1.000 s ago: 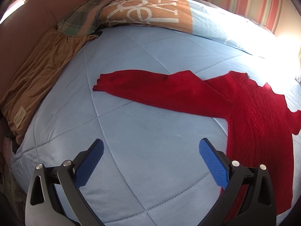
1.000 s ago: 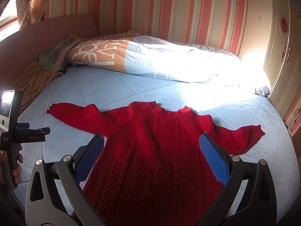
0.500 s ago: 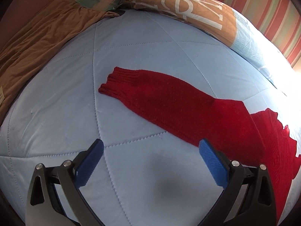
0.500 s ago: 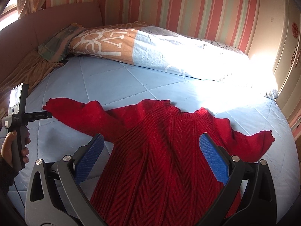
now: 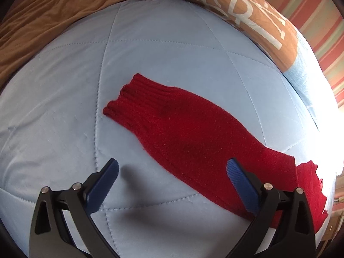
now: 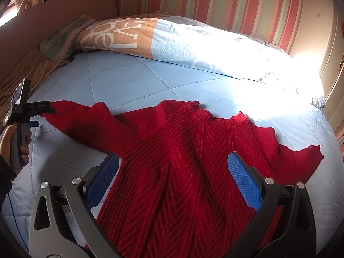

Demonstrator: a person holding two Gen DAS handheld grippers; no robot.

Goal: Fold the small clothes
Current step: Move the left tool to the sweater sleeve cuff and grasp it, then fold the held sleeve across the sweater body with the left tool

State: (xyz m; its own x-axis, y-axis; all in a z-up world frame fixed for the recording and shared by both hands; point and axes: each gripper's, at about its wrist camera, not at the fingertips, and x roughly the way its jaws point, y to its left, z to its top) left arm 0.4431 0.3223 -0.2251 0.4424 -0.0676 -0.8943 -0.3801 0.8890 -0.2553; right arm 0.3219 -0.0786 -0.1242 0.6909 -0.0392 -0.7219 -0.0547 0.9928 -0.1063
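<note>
You have one red sweater (image 6: 193, 161) to fold, and it lies flat and face up on the light blue quilt (image 6: 133, 81), both sleeves spread out to the sides. Its chevron-knit body fills the space between and beyond your right gripper (image 6: 173, 173), whose jaws are spread wide with nothing between the blue pads (image 6: 244, 180) but the knit lying below them. The ribbed collar sits ahead of those jaws, and one sleeve runs out past each jaw.

Your left gripper (image 5: 172, 177) is also spread wide and holds nothing. One sleeve (image 5: 189, 137) crosses ahead of its jaws on a slant: the ribbed cuff (image 5: 131, 101) lies ahead of the left jaw, and the sleeve runs back under the right jaw's pad (image 5: 238, 182) toward the sweater's body. From your right wrist camera, that left gripper (image 6: 46, 109) shows far out beyond the left jaw, its tips at the cuff end of that sleeve, with your hand (image 6: 13, 142) wrapped around its handle.

Beyond the sweater, ahead of both pairs of jaws, lies one rolled duvet (image 6: 150, 36) in orange and pale blue with large white letters; the fold cuts them off, so no whole word reads. One brown cloth (image 5: 43, 19) is bunched ahead of the left jaws, off the quilt's edge. Behind everything stands a striped wall (image 6: 215, 2).
</note>
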